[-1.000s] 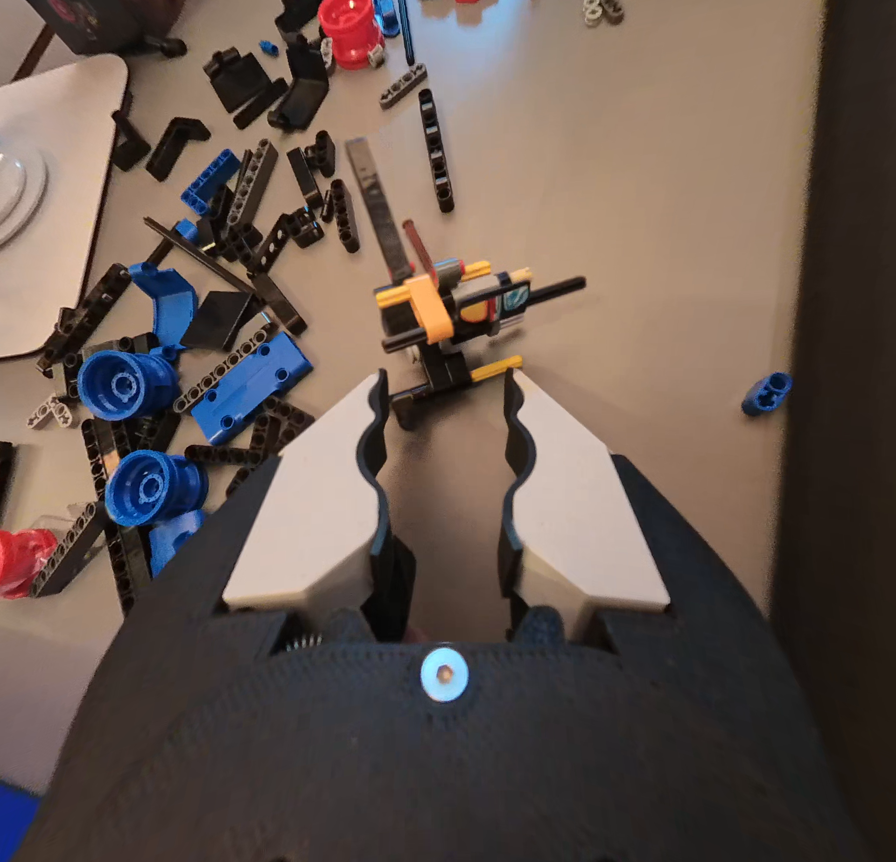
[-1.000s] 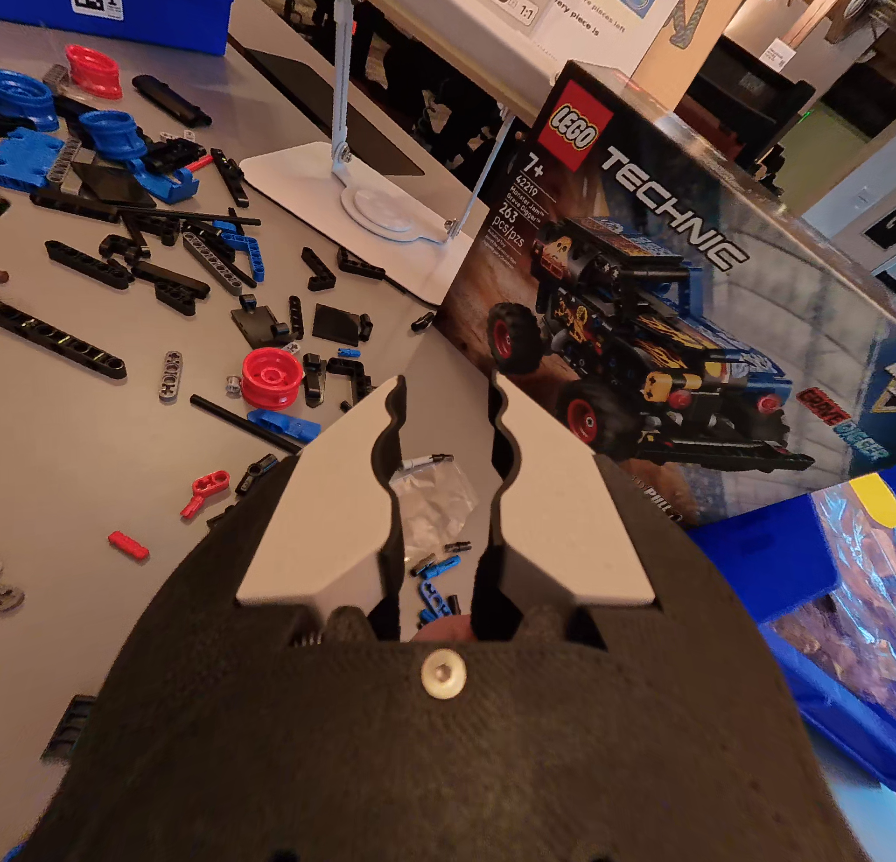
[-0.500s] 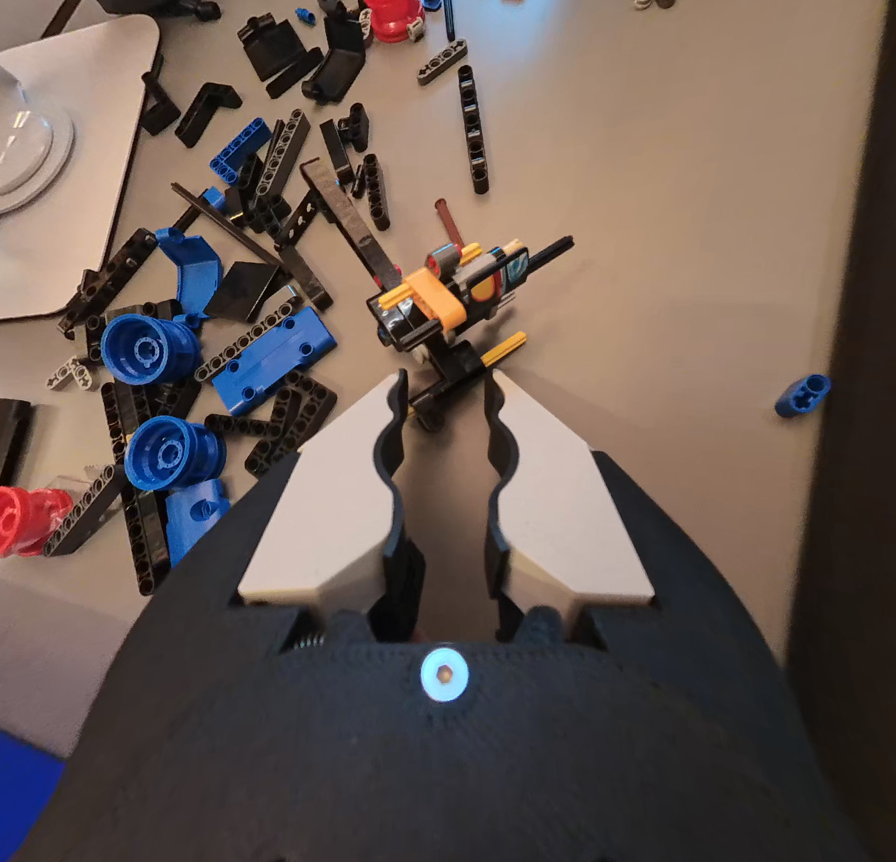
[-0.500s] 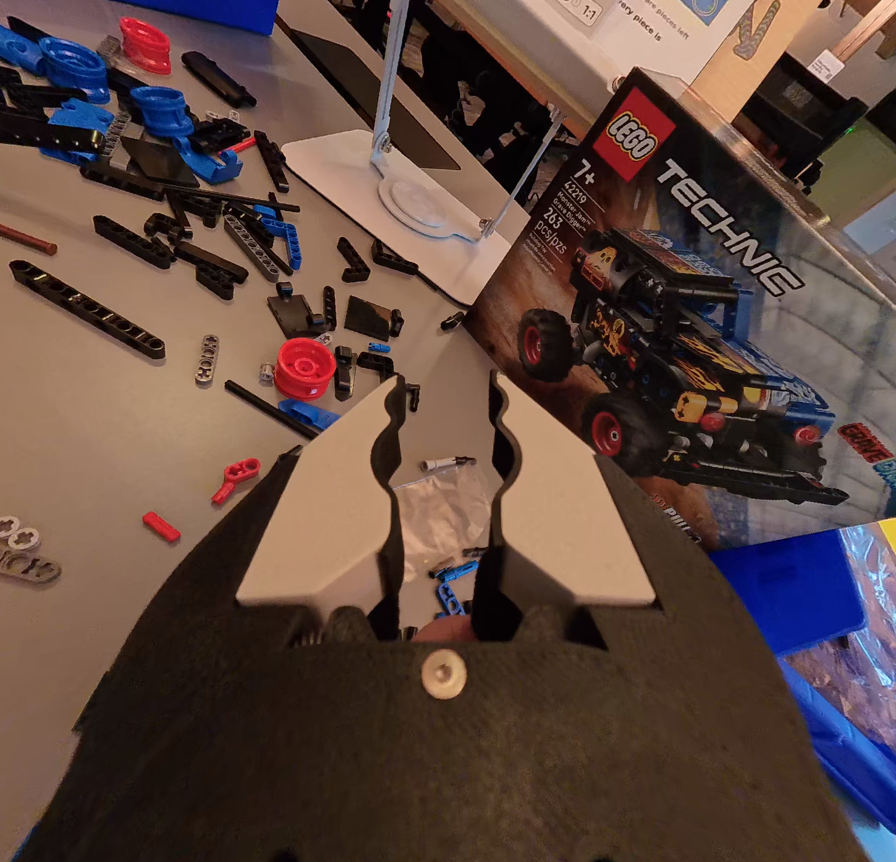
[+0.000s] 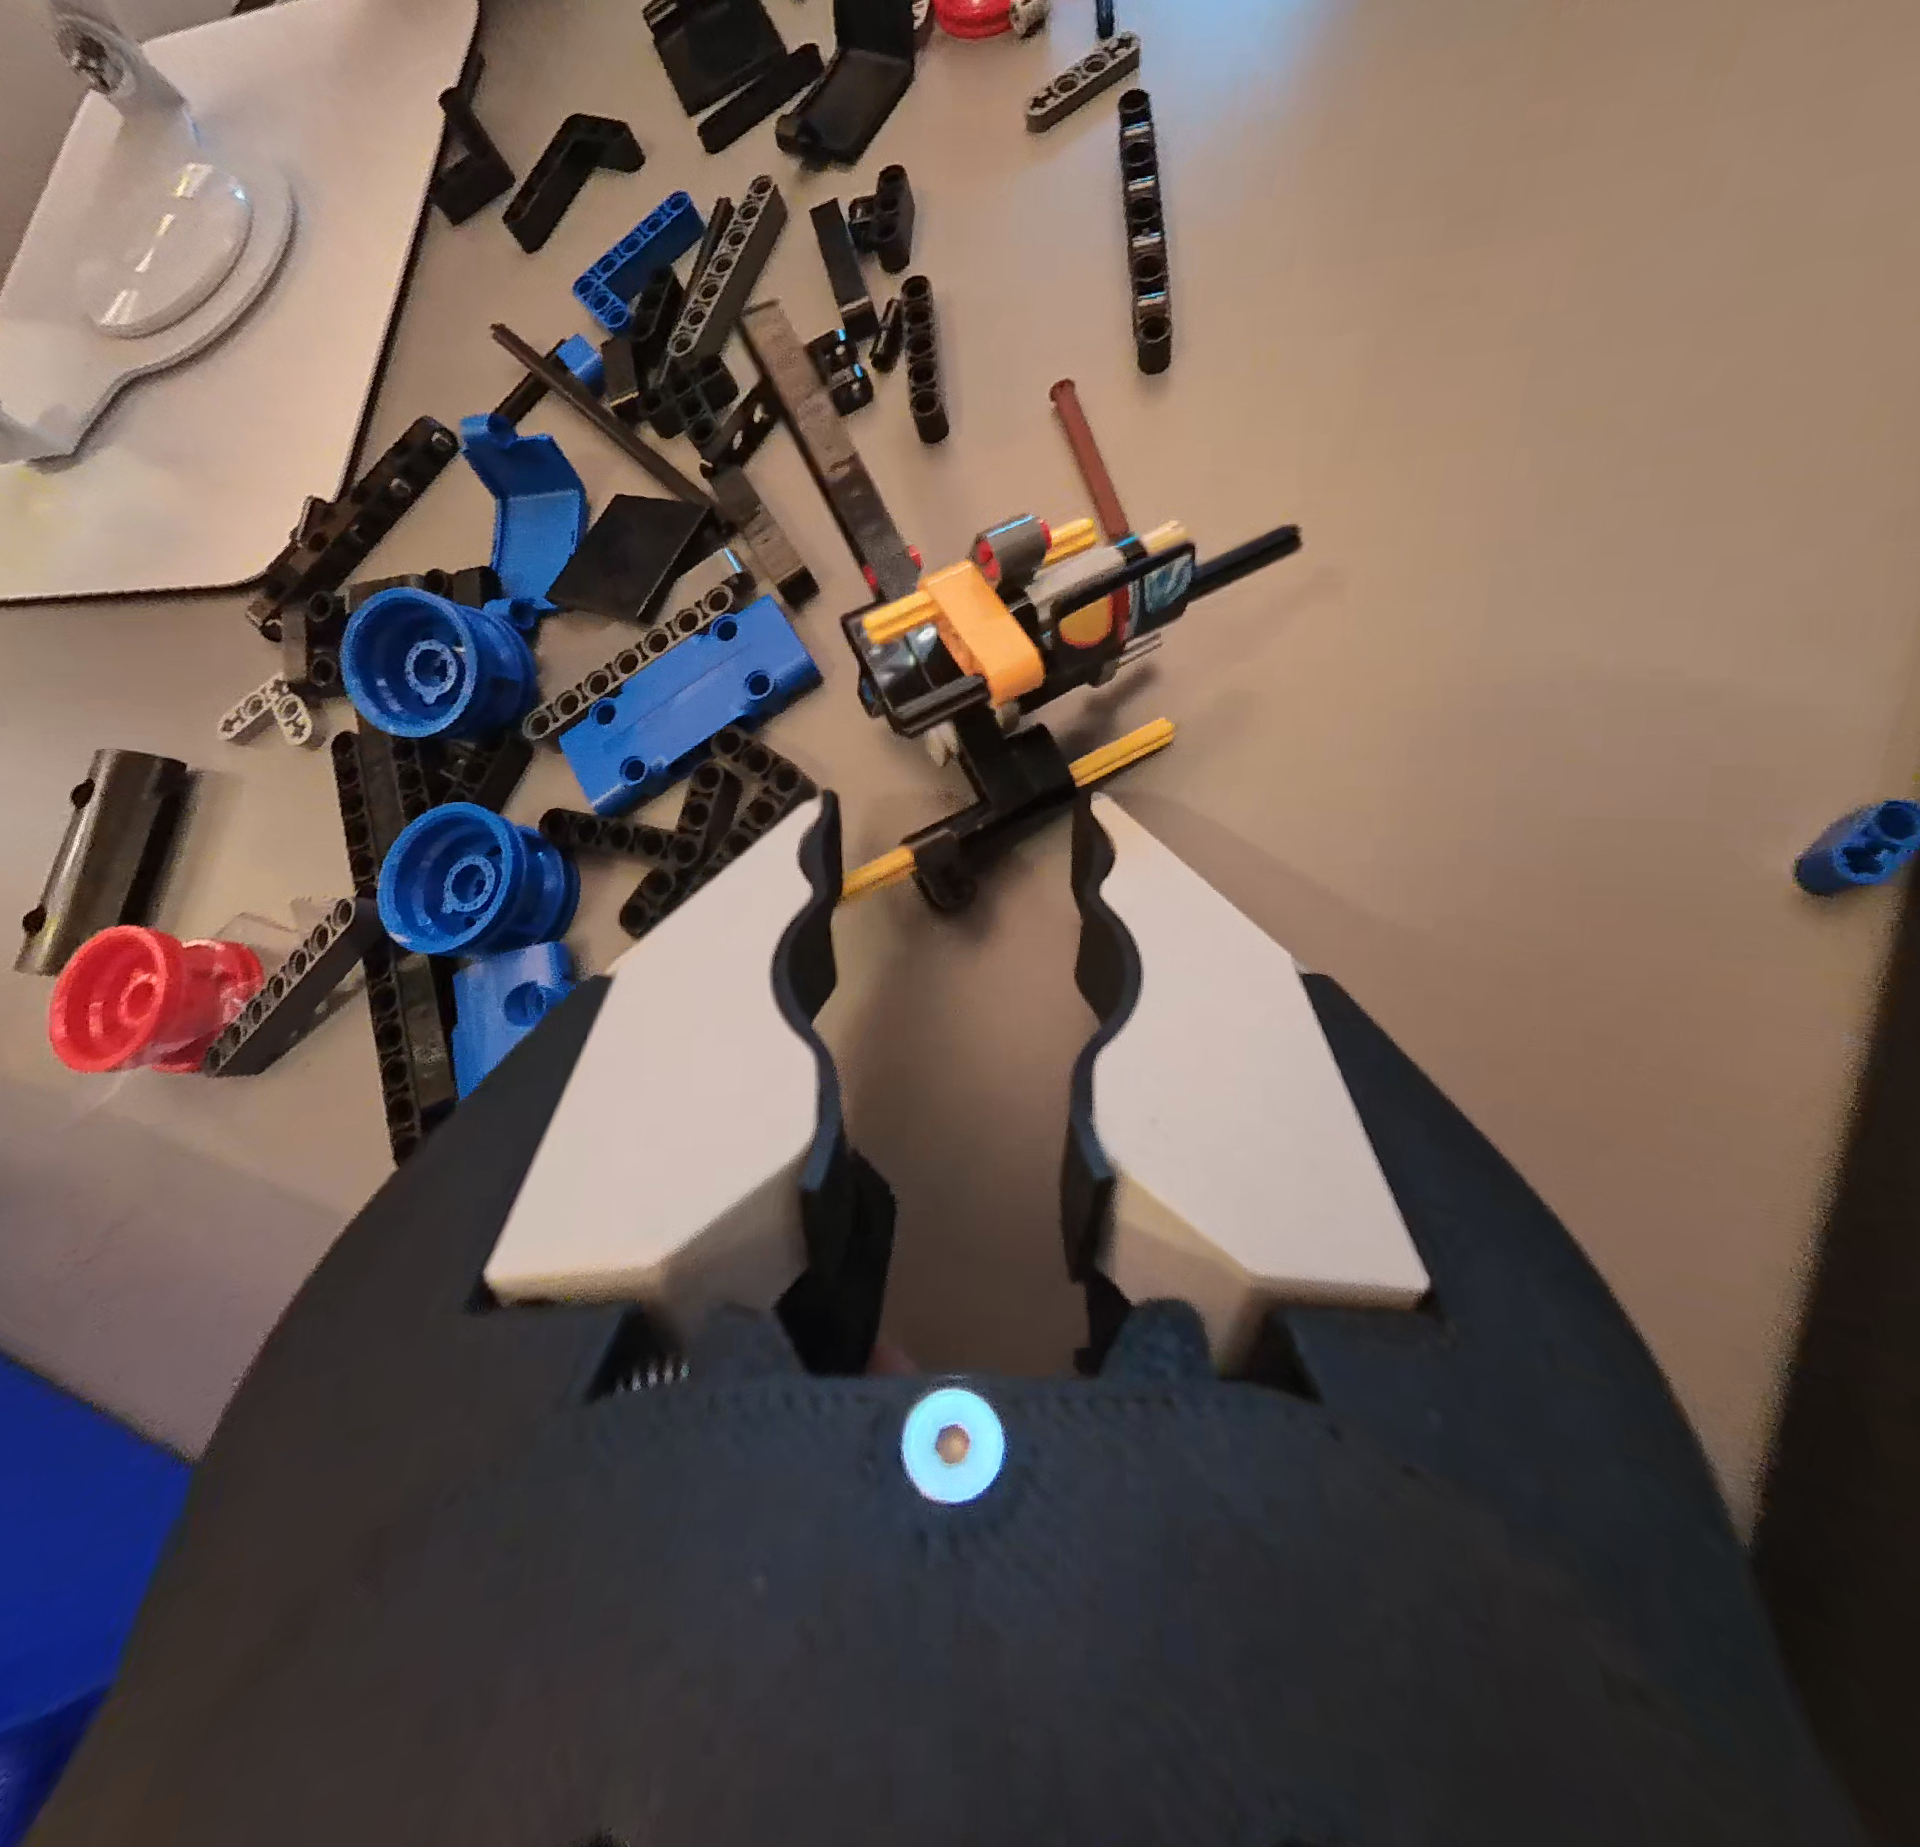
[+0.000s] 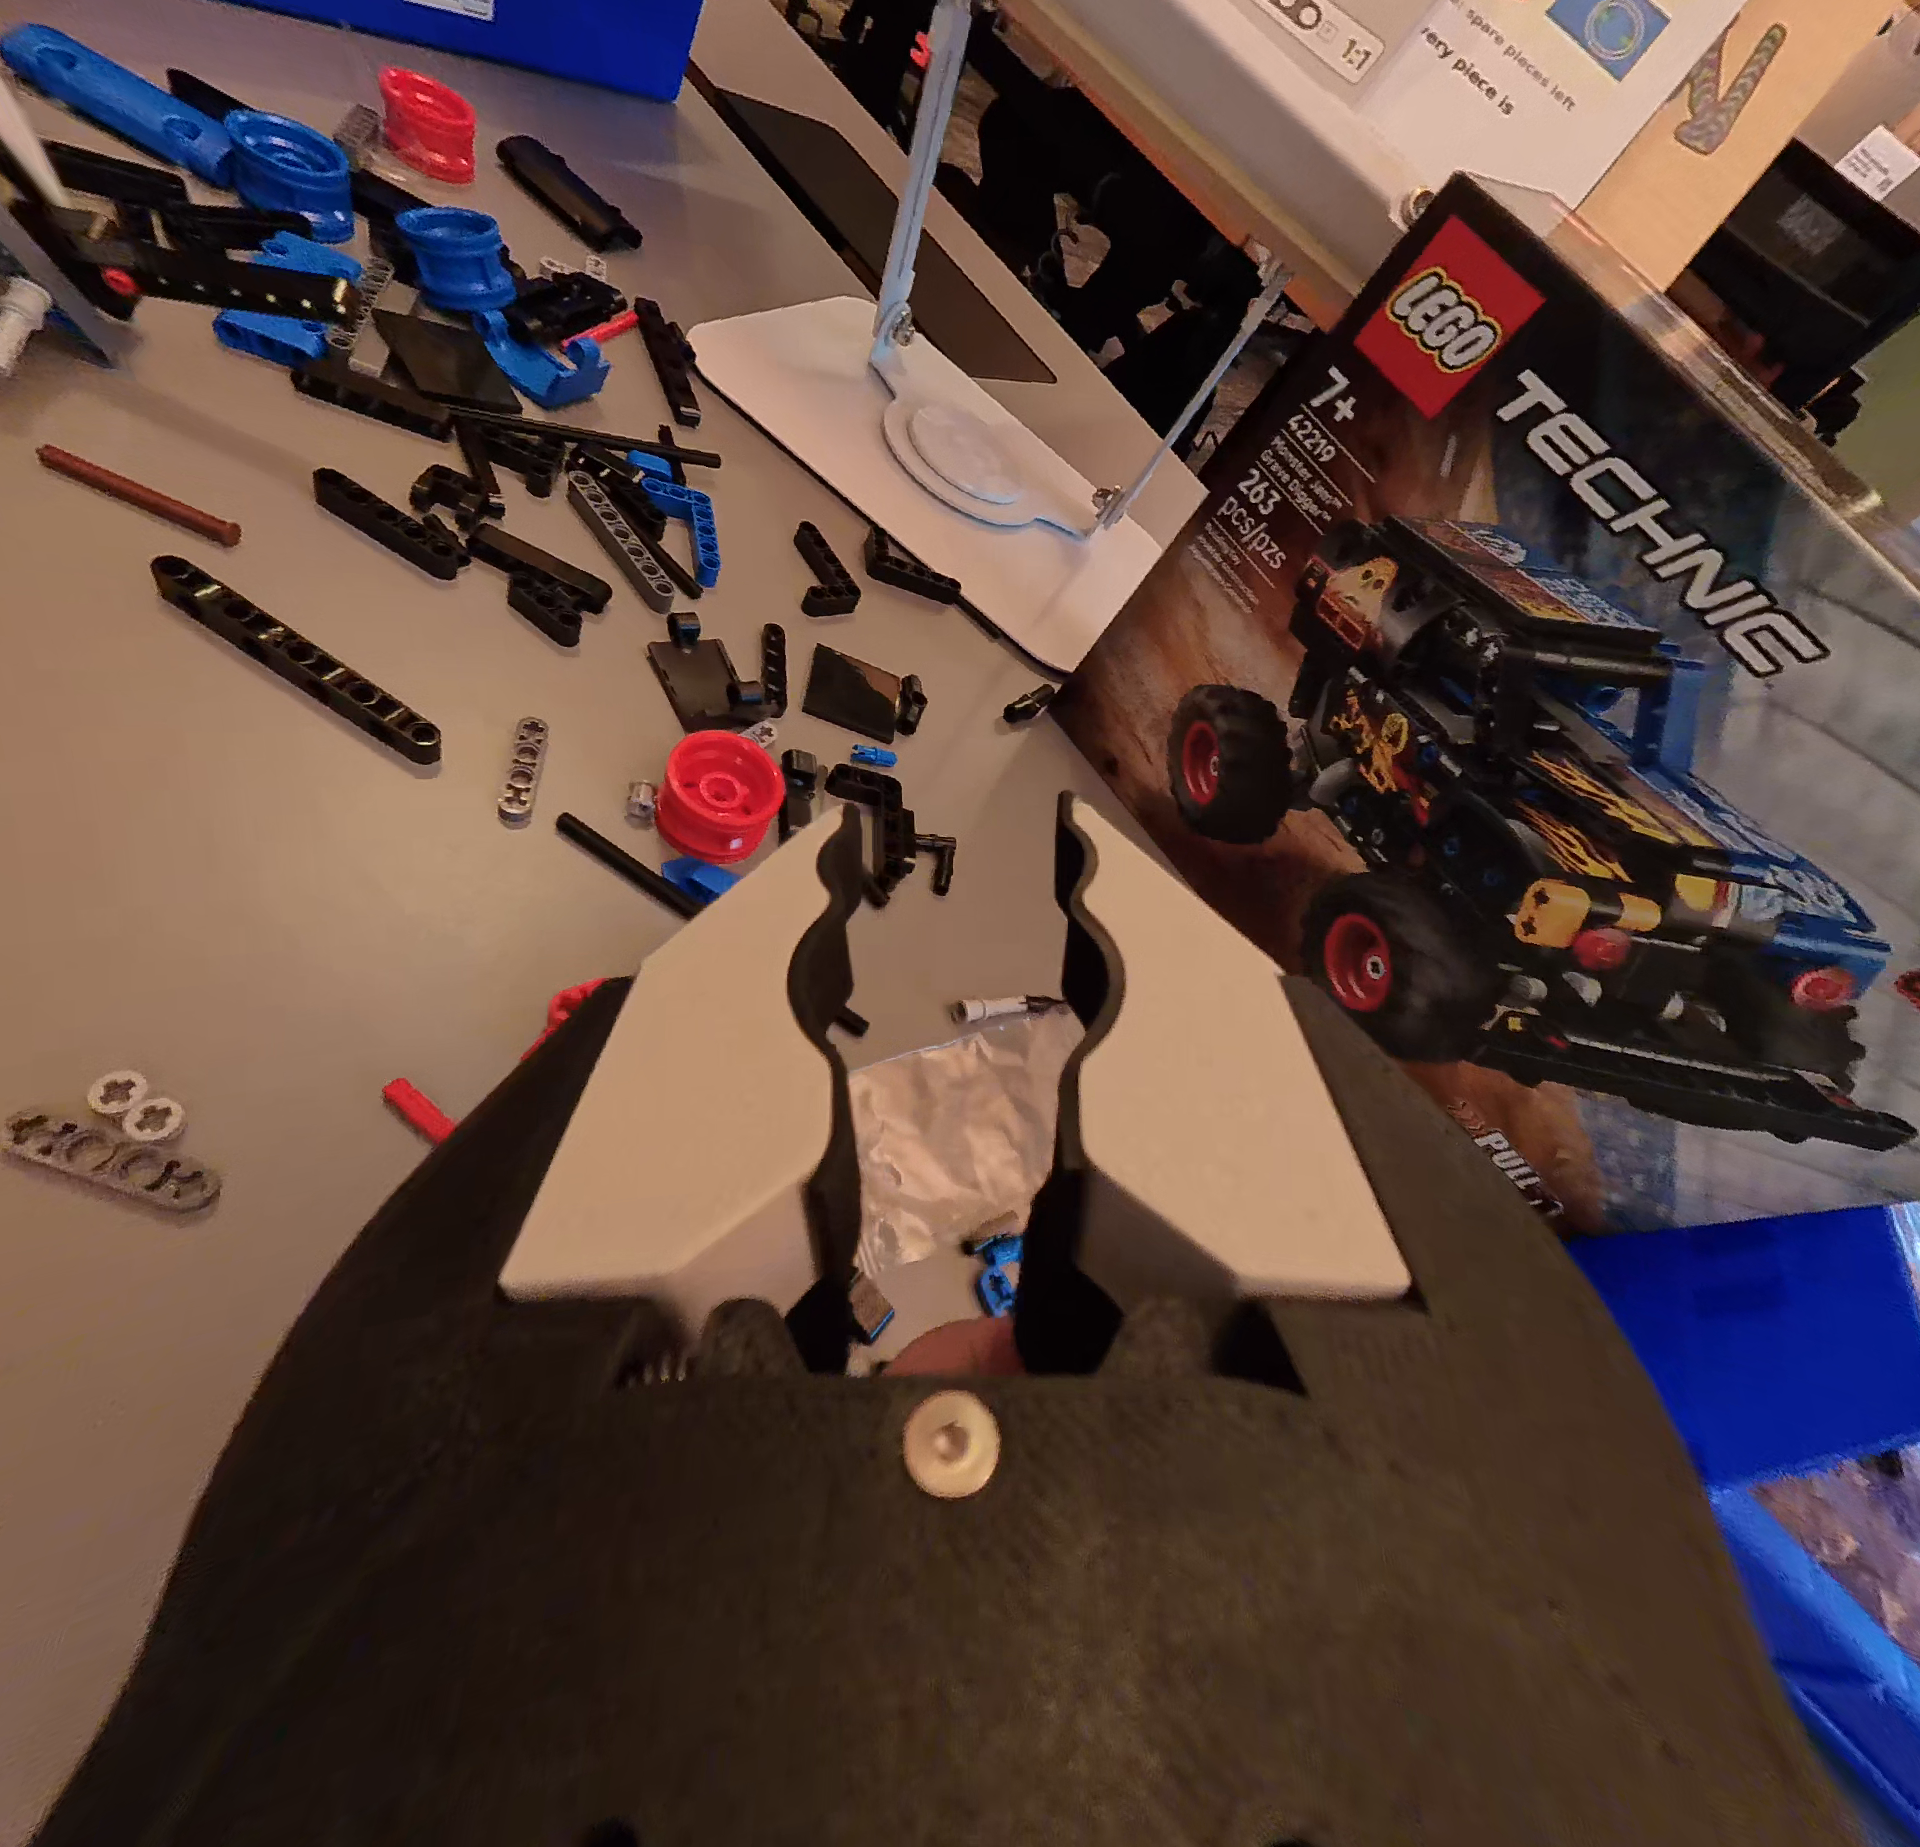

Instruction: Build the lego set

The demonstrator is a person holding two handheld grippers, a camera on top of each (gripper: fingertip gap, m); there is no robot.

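In the left wrist view, the white stand base [image 5: 208, 270] fills the far left corner of the tabletop [image 5: 1507, 363]. Next to it lies a crowded scatter of black beams, two blue wheel hubs [image 5: 431, 665] and a red wheel hub [image 5: 135, 997], leaving little free room on that side. The partly built lego assembly [image 5: 1023, 644], black with an orange connector and yellow axles, stands just ahead of the left gripper [image 5: 956, 831]. The fingers are spread with a clear gap and hold nothing; the assembly's lower yellow axle [image 5: 1122, 748] runs across just beyond their tips. Right of the assembly the tabletop is bare up to a lone blue connector [image 5: 1860, 847] near the dark right edge.

In the right wrist view, loose parts cover the left, with a red hub [image 6: 720, 795] near the right gripper [image 6: 956, 831]. Its fingers are apart and empty, above a crumpled clear bag [image 6: 956, 1132]. The lego box [image 6: 1538, 758] stands close on the right, walling off that side.
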